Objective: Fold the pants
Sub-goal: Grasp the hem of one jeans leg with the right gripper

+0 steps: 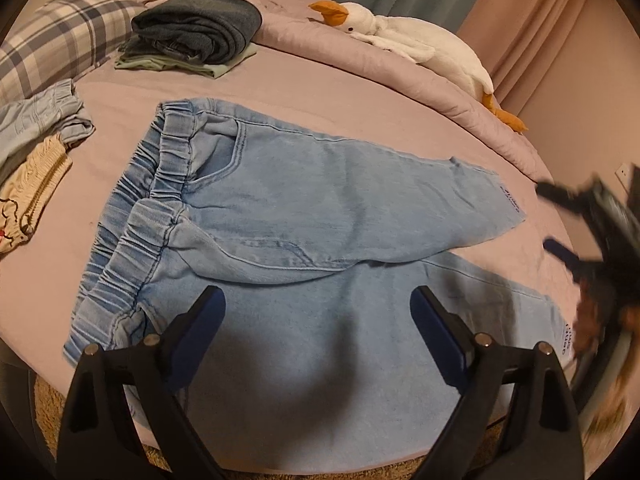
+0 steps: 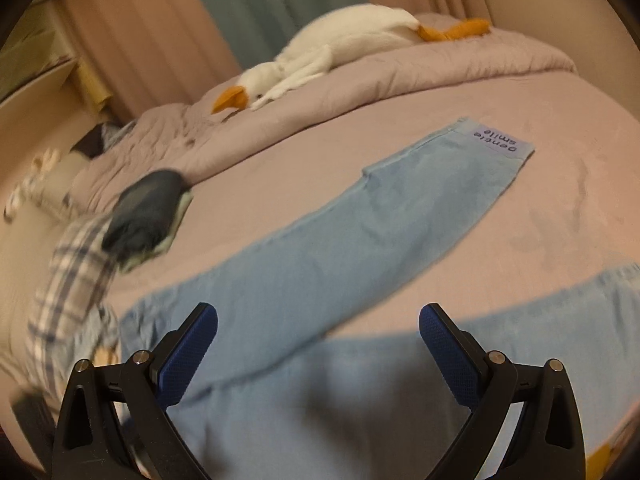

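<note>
Bed (image 1: 320,76) carries pants (image 1: 300,208), folded clothes (image 1: 196,28), goose (image 1: 400,36).

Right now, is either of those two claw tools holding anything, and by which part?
Nothing is held. The left gripper and the right gripper hang open above the light blue denim pants, pads off the cloth.
</note>
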The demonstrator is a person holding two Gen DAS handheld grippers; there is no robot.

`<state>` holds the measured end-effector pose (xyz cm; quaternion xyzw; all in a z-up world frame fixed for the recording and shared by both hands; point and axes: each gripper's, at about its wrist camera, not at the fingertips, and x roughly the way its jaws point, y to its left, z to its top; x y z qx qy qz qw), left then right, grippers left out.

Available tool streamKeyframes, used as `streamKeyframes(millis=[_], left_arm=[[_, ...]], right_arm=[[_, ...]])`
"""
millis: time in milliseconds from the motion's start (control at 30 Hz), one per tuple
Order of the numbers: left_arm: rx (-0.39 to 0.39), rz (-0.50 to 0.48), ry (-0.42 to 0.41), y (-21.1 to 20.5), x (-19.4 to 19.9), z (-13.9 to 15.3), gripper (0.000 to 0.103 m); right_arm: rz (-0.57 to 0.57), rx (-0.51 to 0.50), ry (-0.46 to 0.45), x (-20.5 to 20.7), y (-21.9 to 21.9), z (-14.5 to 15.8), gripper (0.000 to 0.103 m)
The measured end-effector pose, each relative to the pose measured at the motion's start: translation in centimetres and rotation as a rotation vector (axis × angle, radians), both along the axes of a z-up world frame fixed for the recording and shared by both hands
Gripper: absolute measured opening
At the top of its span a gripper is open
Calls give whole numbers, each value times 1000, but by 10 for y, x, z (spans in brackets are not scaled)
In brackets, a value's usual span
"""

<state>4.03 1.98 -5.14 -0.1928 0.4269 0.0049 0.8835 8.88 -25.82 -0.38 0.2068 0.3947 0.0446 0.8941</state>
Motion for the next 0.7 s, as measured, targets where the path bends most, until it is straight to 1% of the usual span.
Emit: streamKeyframes(millis=[67,167,233,333,367,400,467,533,600,633,667,700], left_arm=[[-7,9,7,3,4,-3,91],[-21,24,26,8,11,-8,87],[-35,35,39,12,15,-12,84],[-51,45,61,16,20,-18,82],[-54,46,70,17,22,-20,82],[-56,48,82,18,25,-22,82],[-57,52,93,18,27,-25,81],[-61,53,103,19,31,-27,81],[-62,53,112,19,33,-29,81],[-60,53,114,19,35,-30,81],[-60,56,117,19,35,-31,81],[-61,59,119,20,36,-33,81]], right_arm=[[-21,31,33,27,-10,0,101],[-67,74,109,75,-24,-6,101],[-120,50,161,104,-29,-11,101],[-197,-24,230,155,-30,-24,101],[-214,-40,250,172,-29,-31,97],[-224,-55,269,183,-29,-36,90],[-263,-92,332,212,-28,-56,87],[-291,-146,374,227,-27,-71,86],[-324,-233,421,237,-26,-90,73],[-337,-284,408,236,-25,-95,73],[-341,-315,368,233,-23,-94,70],[-341,-329,355,230,-21,-93,63]])
